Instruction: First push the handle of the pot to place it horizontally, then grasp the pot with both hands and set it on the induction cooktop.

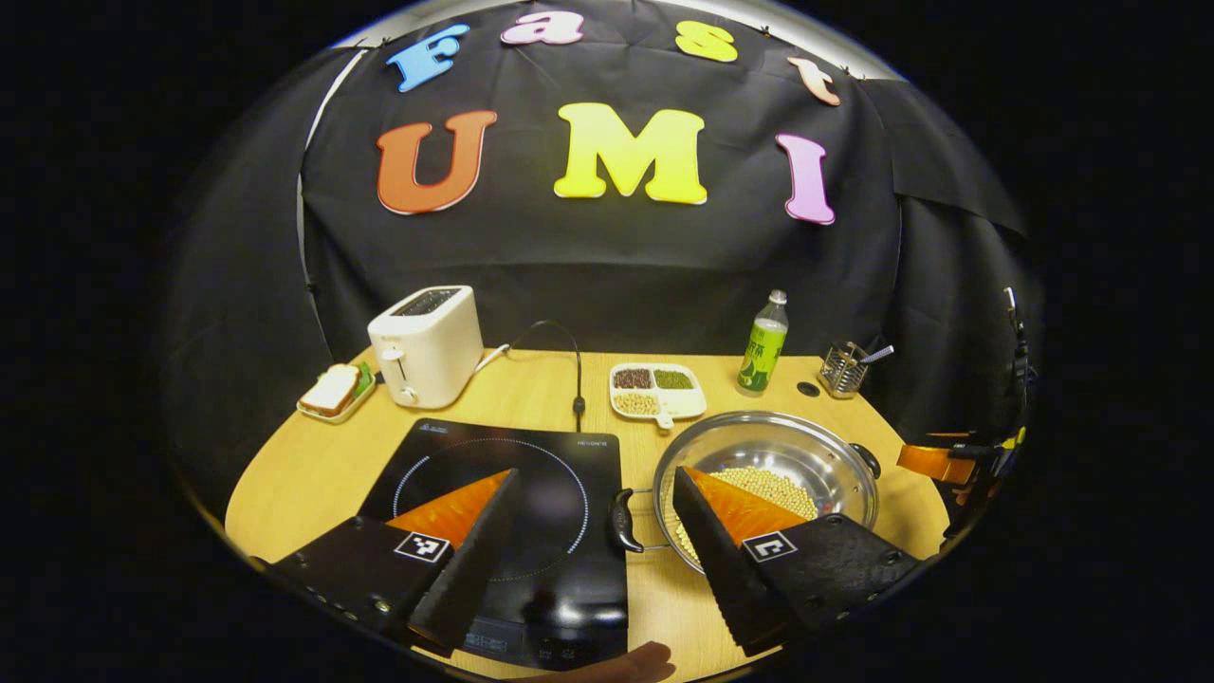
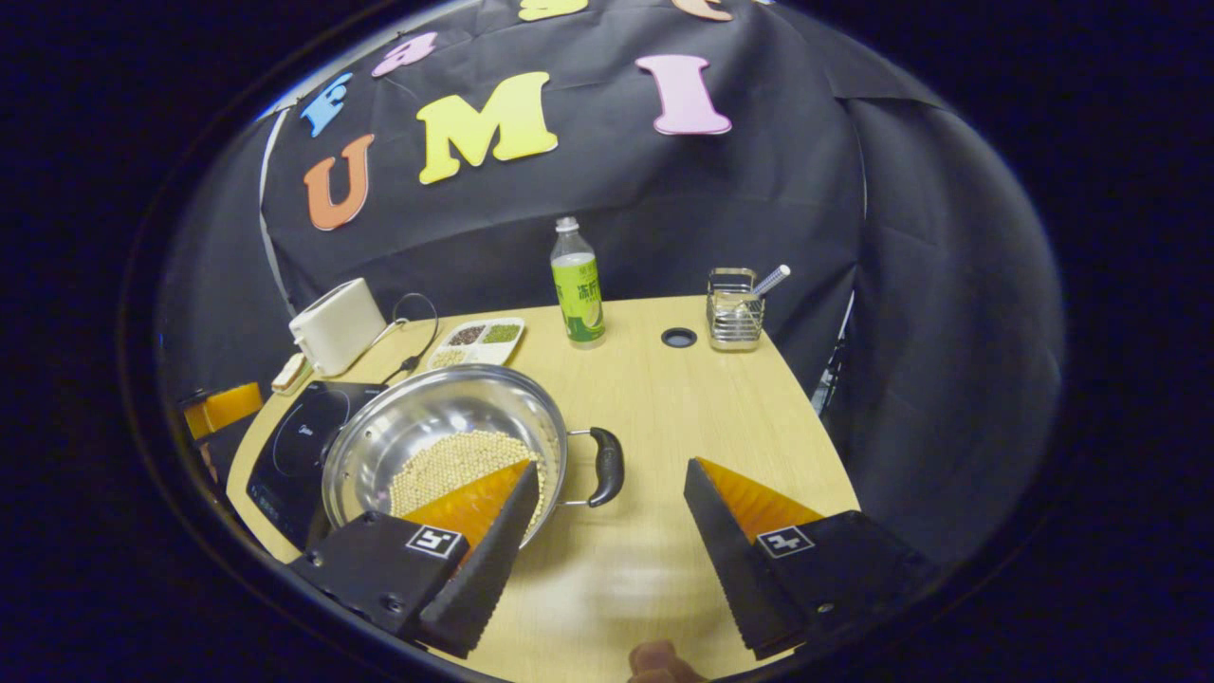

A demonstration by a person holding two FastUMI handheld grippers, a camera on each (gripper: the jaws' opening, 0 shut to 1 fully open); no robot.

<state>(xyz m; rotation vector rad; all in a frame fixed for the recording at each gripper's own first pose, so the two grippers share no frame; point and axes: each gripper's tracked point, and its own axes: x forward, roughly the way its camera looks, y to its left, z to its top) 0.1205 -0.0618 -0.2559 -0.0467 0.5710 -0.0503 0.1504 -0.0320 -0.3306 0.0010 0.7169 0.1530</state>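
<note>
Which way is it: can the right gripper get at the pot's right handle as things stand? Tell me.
Probably yes. The right gripper is open, and the pot's right handle sits just ahead between its fingers, with only bare table around it.

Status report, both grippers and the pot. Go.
Left gripper open, astride the pot's near handle. Right gripper open by the other handle. Pot of beans on the table beside the induction cooktop. Nothing in between.
</note>
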